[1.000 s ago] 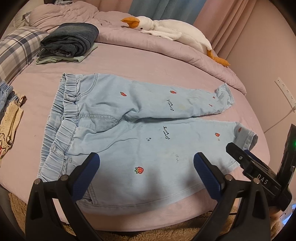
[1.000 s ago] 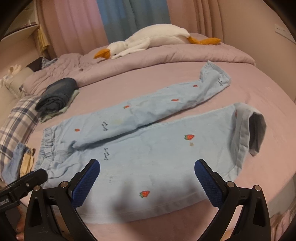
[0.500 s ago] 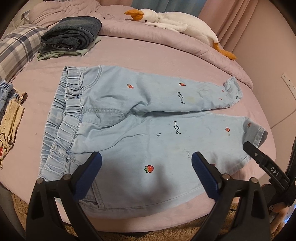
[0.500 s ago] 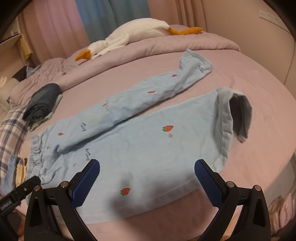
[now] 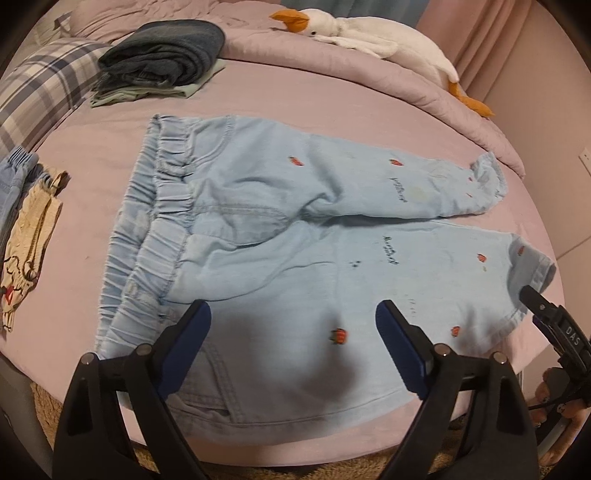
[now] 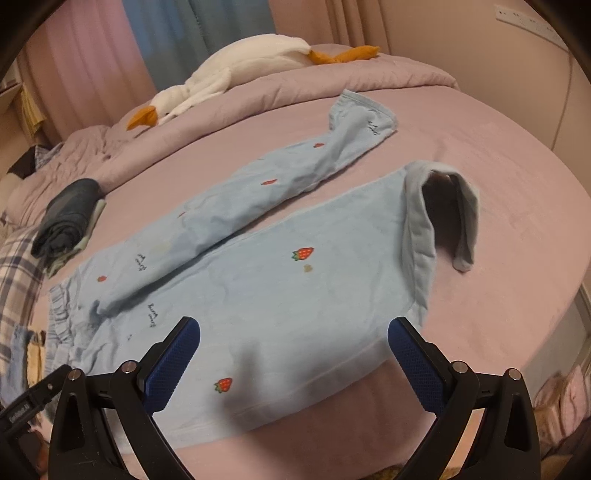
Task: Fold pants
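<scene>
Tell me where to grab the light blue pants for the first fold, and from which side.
Take the near leg of the pants along its long outer edge, coming from the bed's near side. The right gripper should pinch near the cuff, the left gripper near the waistband. The pants lie flat with both legs spread, and that edge lies closest to both open grippers, so it can probably be lifted over the far leg.

a pink bed (image 5: 110,122) carries spread light-blue pants (image 5: 295,236), folded dark jeans (image 5: 162,55) and a goose plush (image 5: 369,33).
</scene>
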The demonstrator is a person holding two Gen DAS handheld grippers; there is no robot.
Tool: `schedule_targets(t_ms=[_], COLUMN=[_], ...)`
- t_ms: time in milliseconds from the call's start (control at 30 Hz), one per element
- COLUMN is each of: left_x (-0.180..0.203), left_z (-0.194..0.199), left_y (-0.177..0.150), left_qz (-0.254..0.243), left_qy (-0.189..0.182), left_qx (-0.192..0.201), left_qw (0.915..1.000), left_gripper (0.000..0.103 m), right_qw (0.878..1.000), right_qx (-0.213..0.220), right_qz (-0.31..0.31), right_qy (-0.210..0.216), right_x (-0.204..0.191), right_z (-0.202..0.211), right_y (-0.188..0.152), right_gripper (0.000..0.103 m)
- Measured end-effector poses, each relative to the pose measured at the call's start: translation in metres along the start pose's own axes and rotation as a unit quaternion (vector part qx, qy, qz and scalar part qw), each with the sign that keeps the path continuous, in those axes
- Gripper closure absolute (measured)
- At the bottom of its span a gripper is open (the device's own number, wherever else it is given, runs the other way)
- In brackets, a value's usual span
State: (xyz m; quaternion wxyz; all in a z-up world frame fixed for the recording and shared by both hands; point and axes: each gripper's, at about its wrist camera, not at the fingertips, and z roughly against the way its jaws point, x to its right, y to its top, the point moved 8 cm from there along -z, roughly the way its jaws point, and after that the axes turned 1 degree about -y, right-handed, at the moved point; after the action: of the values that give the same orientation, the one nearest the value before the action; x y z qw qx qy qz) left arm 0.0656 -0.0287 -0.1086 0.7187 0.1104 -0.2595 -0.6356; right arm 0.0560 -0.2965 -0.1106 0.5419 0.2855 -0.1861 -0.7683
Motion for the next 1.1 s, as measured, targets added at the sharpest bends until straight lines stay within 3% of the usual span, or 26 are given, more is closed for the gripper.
schedule_targets(t_ms=[367, 600, 767, 833, 900, 1000, 1033, 1067, 1100], left_x=[-0.056, -0.091, -0.101, -0.098, -0.095, -0.096, -0.094, -0.091, -0.091], left_z=[0.008, 0.012, -0.001, -0.009, -0.019, -0.017, -0.016, -0.017, -0.016], left_y=[0.004, -0.005, -0.020, -0.027, -0.032, -0.031, -0.030, -0.030, -0.030], left_qz=[0.062, 0.091, 0.118, 0.132, 0.151, 0.154, 0.158, 0.166, 0.175], left_qy=[0.032, 0.076, 0.054, 0.024, 0.002, 0.014, 0.001, -0.024, -0.027], left_qx=[0.011, 0.010, -0.013, -0.032, -0.046, -0.030, -0.029, -0.033, -0.033], left_qw=[0.9975, 0.9928, 0.9914, 0.9905, 0.9875, 0.9875, 0.9871, 0.9852, 0.9836], left_gripper=[0.018, 0.018, 0.019, 0.038, 0.041, 0.061, 0.083, 0.087, 0.087], right_qw=[0.999, 0.998, 0.997, 0.996, 0.995, 0.991, 0.988, 0.987, 0.984], right_qx=[-0.006, -0.001, 0.005, 0.008, 0.009, 0.003, -0.007, -0.012, -0.019], right_qz=[-0.030, -0.048, -0.075, -0.089, -0.102, -0.131, -0.149, -0.158, -0.172], right_qy=[-0.019, -0.030, -0.024, -0.021, -0.012, 0.015, 0.029, 0.036, 0.045], right_x=[0.025, 0.044, 0.066, 0.076, 0.085, 0.098, 0.104, 0.106, 0.111], right_z=[-0.005, -0.004, -0.005, -0.006, -0.009, -0.019, -0.027, -0.031, -0.036], right_y=[0.000, 0.004, 0.012, 0.016, 0.021, 0.030, 0.033, 0.034, 0.035], right_gripper=[0.007, 0.007, 0.007, 0.007, 0.007, 0.009, 0.011, 0.015, 0.021])
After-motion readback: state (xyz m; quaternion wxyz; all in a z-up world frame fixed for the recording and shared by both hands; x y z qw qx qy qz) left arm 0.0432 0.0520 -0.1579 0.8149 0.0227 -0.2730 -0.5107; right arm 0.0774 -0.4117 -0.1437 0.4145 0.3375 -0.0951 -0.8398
